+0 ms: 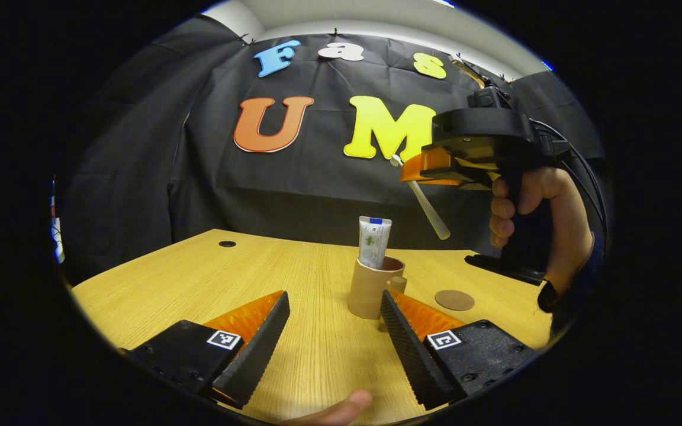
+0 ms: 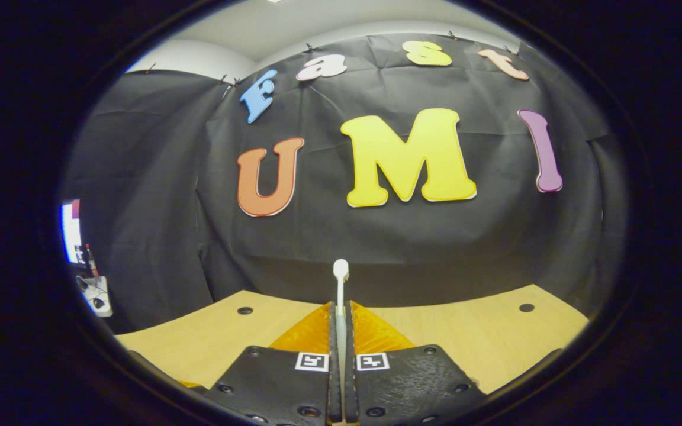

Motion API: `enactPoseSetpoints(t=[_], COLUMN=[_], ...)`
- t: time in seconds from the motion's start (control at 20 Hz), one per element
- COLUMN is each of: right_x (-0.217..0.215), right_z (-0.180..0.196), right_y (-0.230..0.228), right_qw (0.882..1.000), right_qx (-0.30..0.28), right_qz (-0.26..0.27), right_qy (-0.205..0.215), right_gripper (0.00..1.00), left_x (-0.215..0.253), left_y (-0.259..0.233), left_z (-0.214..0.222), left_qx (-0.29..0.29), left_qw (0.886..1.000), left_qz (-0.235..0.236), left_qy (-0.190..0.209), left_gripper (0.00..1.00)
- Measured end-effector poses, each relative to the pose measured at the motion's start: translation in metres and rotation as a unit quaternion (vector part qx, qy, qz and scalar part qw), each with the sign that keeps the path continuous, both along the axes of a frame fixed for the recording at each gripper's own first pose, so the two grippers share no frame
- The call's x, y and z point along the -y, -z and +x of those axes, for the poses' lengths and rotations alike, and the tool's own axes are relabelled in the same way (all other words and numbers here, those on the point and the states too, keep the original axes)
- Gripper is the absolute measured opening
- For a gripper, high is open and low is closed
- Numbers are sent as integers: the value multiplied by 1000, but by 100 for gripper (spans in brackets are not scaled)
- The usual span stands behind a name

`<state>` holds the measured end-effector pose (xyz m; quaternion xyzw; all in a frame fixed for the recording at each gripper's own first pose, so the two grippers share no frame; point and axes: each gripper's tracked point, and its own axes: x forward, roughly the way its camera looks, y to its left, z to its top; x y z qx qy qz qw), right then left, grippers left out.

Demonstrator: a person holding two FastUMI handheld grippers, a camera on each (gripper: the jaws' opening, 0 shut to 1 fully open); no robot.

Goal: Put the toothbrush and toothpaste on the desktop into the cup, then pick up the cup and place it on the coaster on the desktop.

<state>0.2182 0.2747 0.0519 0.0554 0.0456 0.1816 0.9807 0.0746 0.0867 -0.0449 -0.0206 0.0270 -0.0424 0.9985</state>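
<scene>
A tan cup (image 1: 369, 288) stands on the wooden desktop (image 1: 211, 278) with a white toothpaste tube (image 1: 374, 241) upright inside it. A round brown coaster (image 1: 454, 300) lies to the cup's right. My left gripper (image 1: 335, 307) is open, low over the desktop, its fingers just short of the cup. In the left gripper view, my right gripper (image 1: 421, 171) hangs high above and right of the cup, held by a hand (image 1: 539, 216), with a white toothbrush (image 1: 427, 204) slanting down from it. In the right gripper view, my right gripper (image 2: 341, 310) is shut on the toothbrush (image 2: 340, 278), which points forward.
The booth's black cloth wall closes off the far side of the desktop. Small dark holes (image 2: 245, 310) mark the desktop near its far edge. A fingertip (image 1: 341, 408) shows at the bottom of the left gripper view. A black base (image 1: 504, 269) rests on the desktop at the right.
</scene>
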Motion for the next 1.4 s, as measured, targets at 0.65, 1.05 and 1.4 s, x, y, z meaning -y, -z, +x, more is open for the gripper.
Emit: enactPoseSetpoints(t=[0.65, 1.05, 1.4], right_x=[-7, 66, 134], right_z=[0, 27, 47], right_y=[15, 53, 117], right_qw=[1000, 996, 980], right_qx=[-8, -53, -124], right_qz=[-9, -41, -80], right_qy=[-6, 51, 131], right_gripper=[7, 26, 72], left_x=[-11, -9, -2], left_y=[13, 13, 20], left_z=[5, 4, 4], left_qx=[-17, -16, -22], left_qw=[1000, 1000, 1000], left_qz=[-11, -12, -1], left_qy=[-6, -2, 2], left_gripper=[98, 98, 98])
